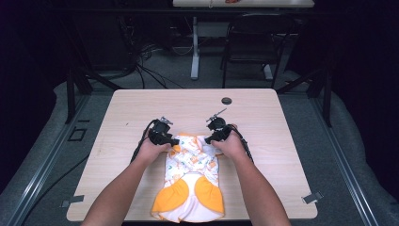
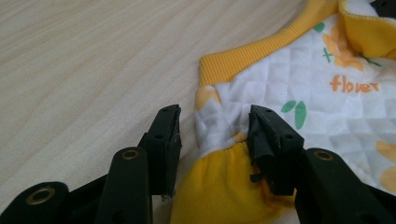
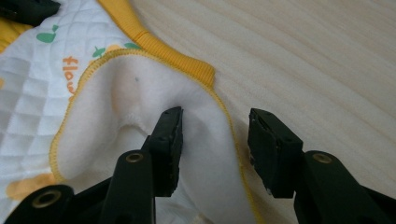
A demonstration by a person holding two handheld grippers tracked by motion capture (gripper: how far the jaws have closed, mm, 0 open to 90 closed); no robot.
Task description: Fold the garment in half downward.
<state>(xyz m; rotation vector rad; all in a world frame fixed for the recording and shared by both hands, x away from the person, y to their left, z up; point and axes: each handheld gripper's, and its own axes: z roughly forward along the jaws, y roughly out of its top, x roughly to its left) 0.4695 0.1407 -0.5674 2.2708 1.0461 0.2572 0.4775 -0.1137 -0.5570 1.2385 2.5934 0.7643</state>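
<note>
A white quilted baby garment (image 1: 190, 179) with yellow ribbed trim and two orange patches lies on the wooden table (image 1: 141, 108), its lower end at the near edge. My left gripper (image 1: 175, 141) is at the garment's far left corner. Its jaws stand open around a bunched bit of cloth (image 2: 219, 126), and the pads do not clamp it. My right gripper (image 1: 208, 140) is at the far right corner, also open. One of its fingers (image 3: 168, 140) rests on the turned-over white lining (image 3: 116, 107) and the other hovers over bare wood. "Flower" is printed on the quilted fabric (image 2: 327, 112).
A round cable hole (image 1: 227, 100) sits in the tabletop beyond the grippers. Behind the table stand a dark chair (image 1: 254, 42) and a white table leg (image 1: 195, 52), with cables on the floor. Bare wood lies to the left, right and far side of the garment.
</note>
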